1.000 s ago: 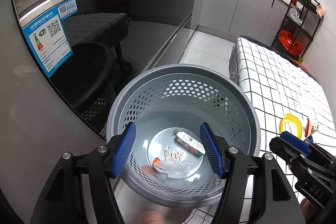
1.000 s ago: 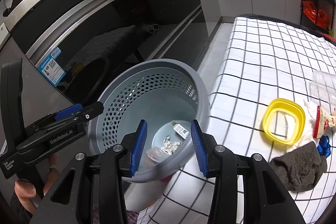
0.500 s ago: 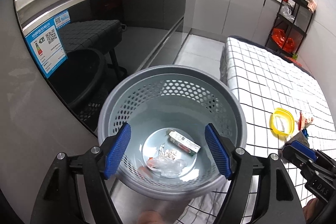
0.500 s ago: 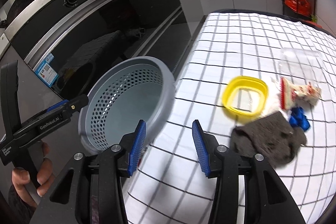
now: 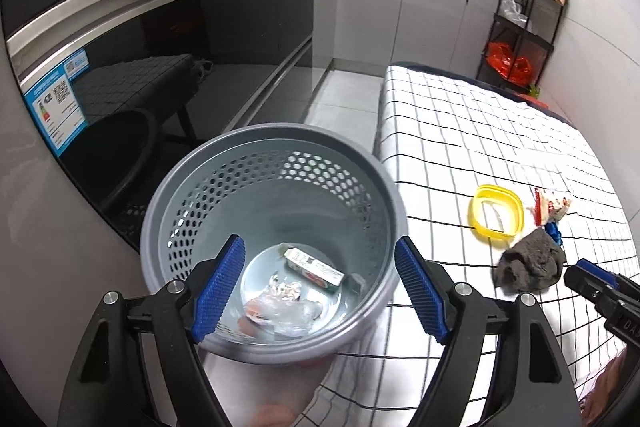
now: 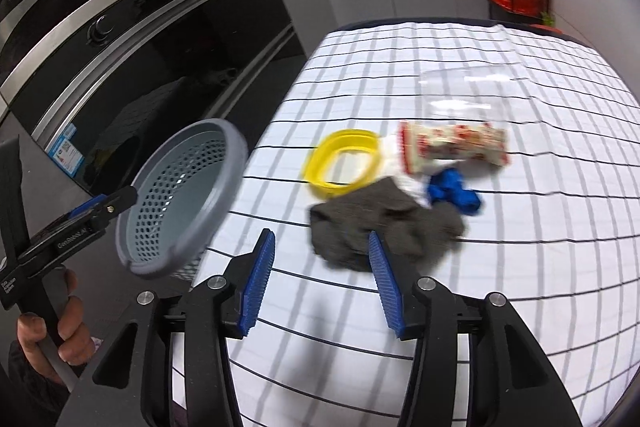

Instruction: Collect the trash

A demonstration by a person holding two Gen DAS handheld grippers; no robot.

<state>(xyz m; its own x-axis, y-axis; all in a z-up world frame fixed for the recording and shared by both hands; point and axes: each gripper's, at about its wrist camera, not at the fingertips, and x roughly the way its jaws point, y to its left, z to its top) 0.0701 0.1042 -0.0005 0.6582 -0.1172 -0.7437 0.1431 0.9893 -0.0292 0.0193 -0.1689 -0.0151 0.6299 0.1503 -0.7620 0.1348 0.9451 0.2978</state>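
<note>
Checked tablecloth (image 6: 500, 267) fills the kitchen frame. Low centre, right gripper (image 6: 322, 279) has just been opening, empty, over the grey cloth (image 6: 380, 223); yellow lid (image 6: 344, 163) and wrapper (image 6: 452, 145) beyond. Left gripper (image 5: 320, 287) has just been widening, nothing gripped, over the basket (image 5: 276, 135) at centre holding a carton (image 5: 314, 267).

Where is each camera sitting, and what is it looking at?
Left wrist: rides on the left claw, looking down into the grey bin with trash; the right claw's tip shows at the right edge.
Right wrist: rides on the right claw, looking down at the checked table and the grey cloth; a hand holding the left claw shows.
Both show: bin, yellow ring, cloth, red-white wrapper.
</note>
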